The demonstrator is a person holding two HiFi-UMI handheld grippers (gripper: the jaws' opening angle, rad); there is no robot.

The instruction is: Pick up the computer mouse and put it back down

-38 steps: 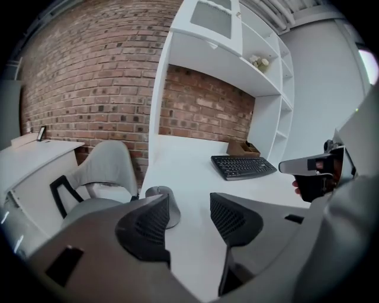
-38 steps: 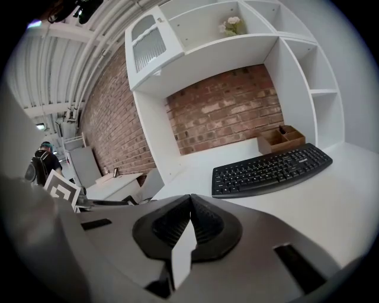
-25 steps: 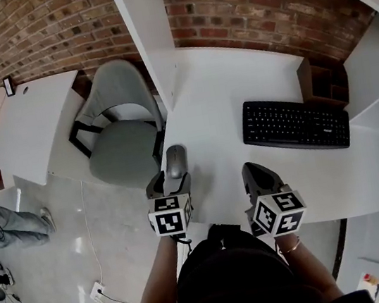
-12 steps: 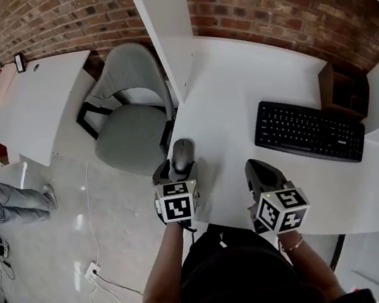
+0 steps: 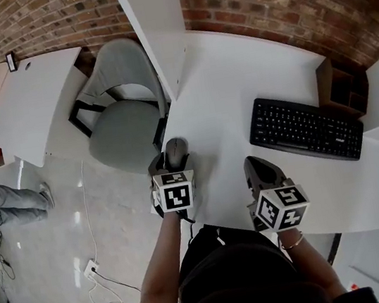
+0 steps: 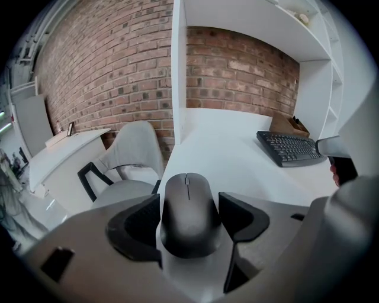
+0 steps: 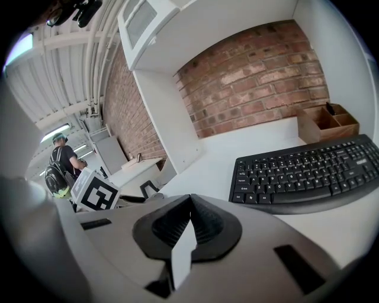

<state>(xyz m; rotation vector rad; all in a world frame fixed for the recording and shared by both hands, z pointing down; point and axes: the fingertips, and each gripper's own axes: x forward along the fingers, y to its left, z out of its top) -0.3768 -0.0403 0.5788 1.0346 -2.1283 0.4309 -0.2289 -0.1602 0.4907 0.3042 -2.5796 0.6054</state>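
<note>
A dark grey computer mouse (image 5: 175, 151) lies on the white desk (image 5: 236, 83) close to its left edge. My left gripper (image 5: 174, 162) stands around it, a black pad on each side of the mouse (image 6: 188, 207). Its jaws have just been opening, and a thin gap shows at the right pad (image 6: 240, 216). My right gripper (image 5: 255, 169) hovers over the desk's front part, shut, with nothing in it; in the right gripper view its pads (image 7: 204, 222) meet at the tip.
A black keyboard (image 5: 306, 129) lies to the right, with a wooden organiser (image 5: 340, 88) behind it by the brick wall. A grey chair (image 5: 124, 122) stands left of the desk, beside a white upright panel (image 5: 155, 24). Farther left are a second white table (image 5: 25, 102) and a person's legs (image 5: 5, 205).
My left gripper has come down with the mouse, which now rests on the desk by its left edge. The right gripper has barely shifted.
</note>
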